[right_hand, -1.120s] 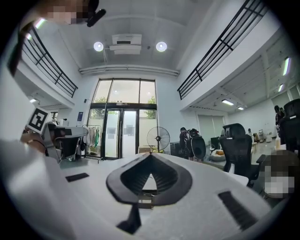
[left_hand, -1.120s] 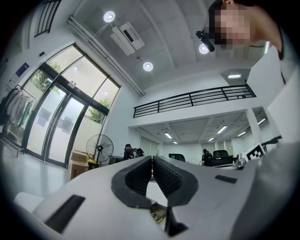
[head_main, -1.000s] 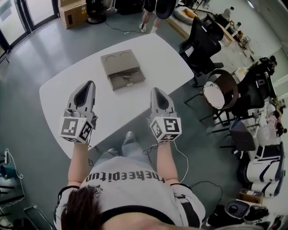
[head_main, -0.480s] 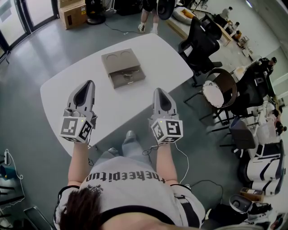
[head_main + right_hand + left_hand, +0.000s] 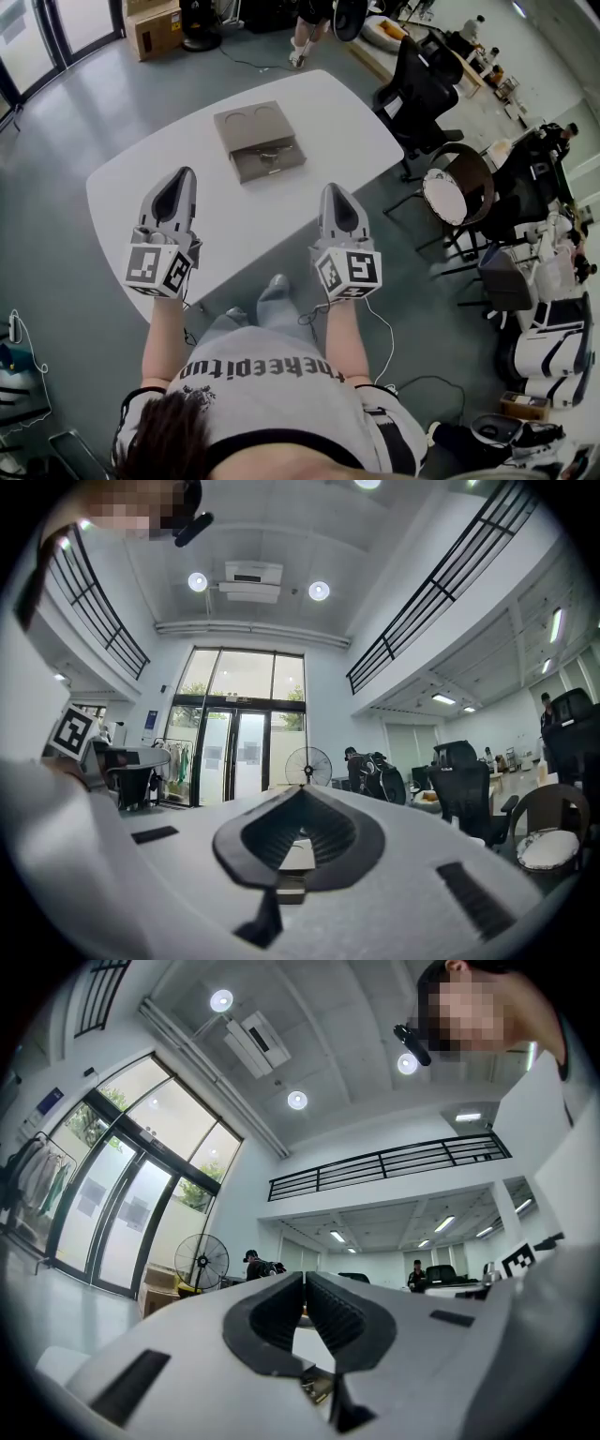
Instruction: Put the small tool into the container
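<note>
A grey-brown container (image 5: 251, 128) sits in the middle of the white table (image 5: 150, 178), its shallow drawer pulled out toward me. A small metallic tool (image 5: 269, 159) lies in that drawer. My left gripper (image 5: 185, 174) is held over the table's near left part, well short of the container. My right gripper (image 5: 335, 189) hovers at the near right edge, also apart from it. Both are shut with nothing between the pads. The left gripper view shows its jaws (image 5: 304, 1279) meeting at the tips. So do the jaws (image 5: 302, 791) in the right gripper view.
Black office chairs (image 5: 427, 89) and a round stool (image 5: 448, 197) stand to the table's right. A cardboard box (image 5: 155, 26) and a floor fan base are at the far end of the room. A person's legs (image 5: 307, 37) show beyond the table's far edge.
The right gripper has drifted slightly toward me and to the right. The left gripper, the container and the tool have stayed put.
</note>
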A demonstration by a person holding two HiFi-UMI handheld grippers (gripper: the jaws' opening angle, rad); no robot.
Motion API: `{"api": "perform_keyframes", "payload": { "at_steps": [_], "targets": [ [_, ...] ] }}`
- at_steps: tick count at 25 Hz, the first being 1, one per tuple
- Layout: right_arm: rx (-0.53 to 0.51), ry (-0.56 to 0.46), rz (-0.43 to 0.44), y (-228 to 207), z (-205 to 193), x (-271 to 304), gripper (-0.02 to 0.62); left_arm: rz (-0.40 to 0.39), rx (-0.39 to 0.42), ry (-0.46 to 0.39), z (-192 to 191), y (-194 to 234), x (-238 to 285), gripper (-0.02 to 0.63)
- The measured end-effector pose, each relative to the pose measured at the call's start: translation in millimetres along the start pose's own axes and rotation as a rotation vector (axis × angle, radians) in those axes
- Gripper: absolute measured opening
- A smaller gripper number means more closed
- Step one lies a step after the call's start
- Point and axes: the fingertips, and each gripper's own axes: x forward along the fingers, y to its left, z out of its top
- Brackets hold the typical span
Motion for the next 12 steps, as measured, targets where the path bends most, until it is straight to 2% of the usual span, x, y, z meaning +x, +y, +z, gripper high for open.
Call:
{"api": "perform_keyframes", "payload": {
  "at_steps": [5, 12],
  "targets": [
    [-0.005, -0.002, 0.001, 4.6, 1.7, -1.1, 0.002, 0.007, 0.008, -0.043, -0.4, 8.0, -3.5, 0.012],
    [-0.008, -0.001, -0.005, 5.7, 5.3, -3.4, 0.002, 0.015, 0.002, -0.034, 3.6, 7.6, -6.3, 0.012]
  ]
}}
